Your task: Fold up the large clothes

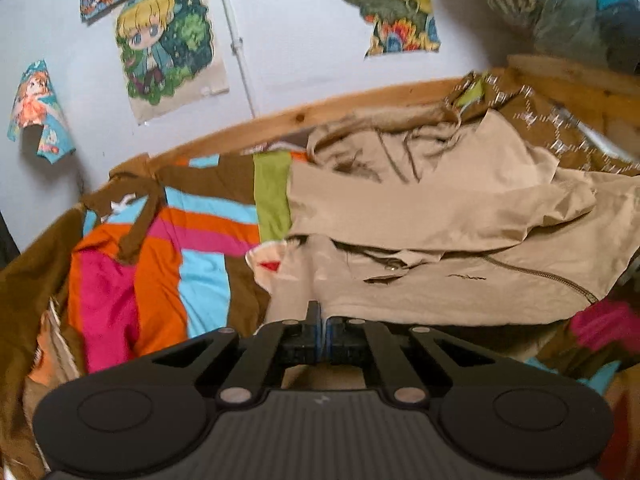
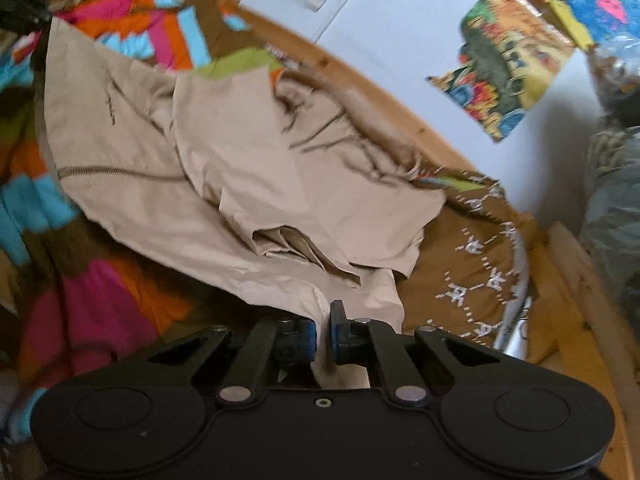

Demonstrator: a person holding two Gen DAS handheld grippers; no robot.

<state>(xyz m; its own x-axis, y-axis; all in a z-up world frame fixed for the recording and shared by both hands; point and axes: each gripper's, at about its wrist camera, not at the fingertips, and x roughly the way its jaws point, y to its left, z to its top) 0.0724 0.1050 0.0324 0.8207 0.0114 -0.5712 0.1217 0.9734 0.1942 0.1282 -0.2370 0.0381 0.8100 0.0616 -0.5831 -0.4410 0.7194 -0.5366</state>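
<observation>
A beige zip jacket (image 1: pixel 440 216) lies partly folded across a bed, its hood with drawstrings toward the wooden headboard side. In the left wrist view my left gripper (image 1: pixel 323 320) is shut on the jacket's near hem edge. In the right wrist view the same jacket (image 2: pixel 224 160) spreads ahead, zipper running left. My right gripper (image 2: pixel 323 320) is shut on another part of the jacket's near edge, with beige cloth pinched between its blue pads. One sleeve is folded over the jacket's body.
The bed carries a striped cover (image 1: pixel 160 264) of brown, orange, pink and blue. A brown patterned cloth (image 2: pixel 476 272) lies by the wooden bed frame (image 1: pixel 280 120). Posters (image 1: pixel 168 40) hang on the white wall. Bundled items (image 2: pixel 616 184) sit at the far right.
</observation>
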